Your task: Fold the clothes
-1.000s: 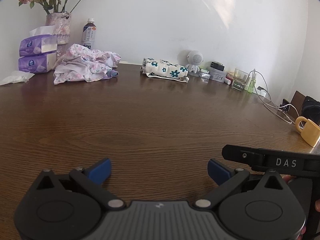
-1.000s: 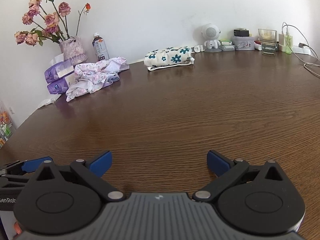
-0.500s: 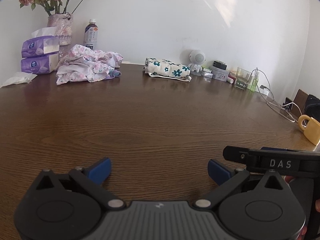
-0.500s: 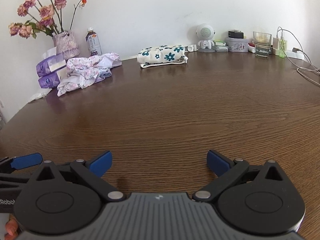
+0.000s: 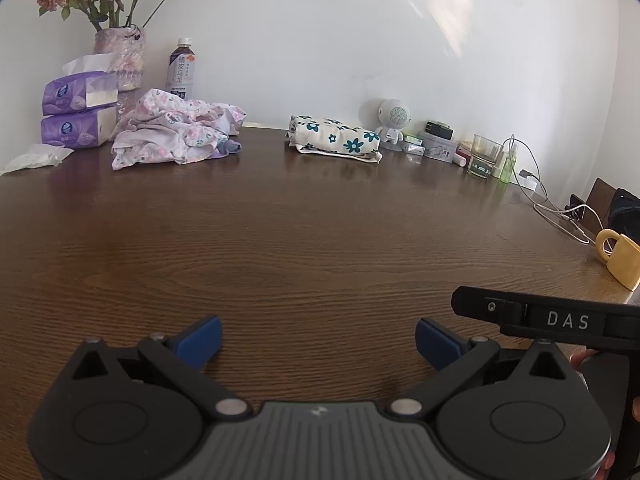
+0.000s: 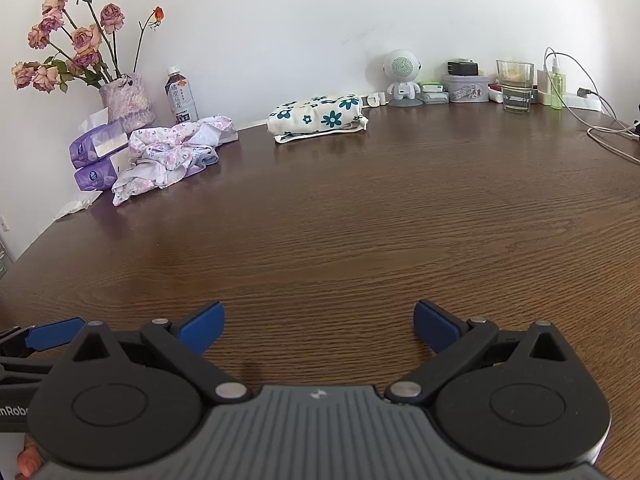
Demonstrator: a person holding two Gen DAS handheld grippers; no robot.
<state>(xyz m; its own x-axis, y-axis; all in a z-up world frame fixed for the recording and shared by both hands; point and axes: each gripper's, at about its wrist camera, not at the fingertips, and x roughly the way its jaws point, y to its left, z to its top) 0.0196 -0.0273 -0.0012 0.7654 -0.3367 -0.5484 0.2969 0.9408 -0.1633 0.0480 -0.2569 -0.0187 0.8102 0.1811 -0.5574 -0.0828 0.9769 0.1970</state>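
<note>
Left gripper (image 5: 318,338) is held low over the near edge of the wooden table (image 5: 300,240), jaws spread wide, nothing gripped; bare wood is seen between the blue fingertips (image 5: 202,338). Right gripper (image 6: 316,326) is held the same way over the near edge, jaws released, nothing between them. The two are side by side: the right unit's black bar marked "DAS" shows at the right of the left wrist view, and one blue tip of the left unit shows at the left edge of the right wrist view.

Crumpled pink-floral garment (image 5: 176,136) is heaped near the far left corner of the table, unfolded, just beside the stacked purple tissue packs (image 5: 76,110). Folded white cloth with teal flowers (image 5: 334,140) is laid flat near the middle of the far edge, well apart from the heap. Both are well apart from both grippers.

Along the far edge by the wall: vase of dried roses (image 6: 128,100) behind the tissue packs, drink bottle (image 6: 182,96) just beside it, loose white tissue (image 5: 38,156) at the left edge. Toward the far right corner: small white robot figure (image 6: 402,76), tin box (image 6: 466,88), drinking glass (image 6: 514,86), green spray bottle (image 6: 556,86), white cable (image 6: 600,128). Yellow mug (image 5: 620,256) is set at the right edge in the left wrist view.
</note>
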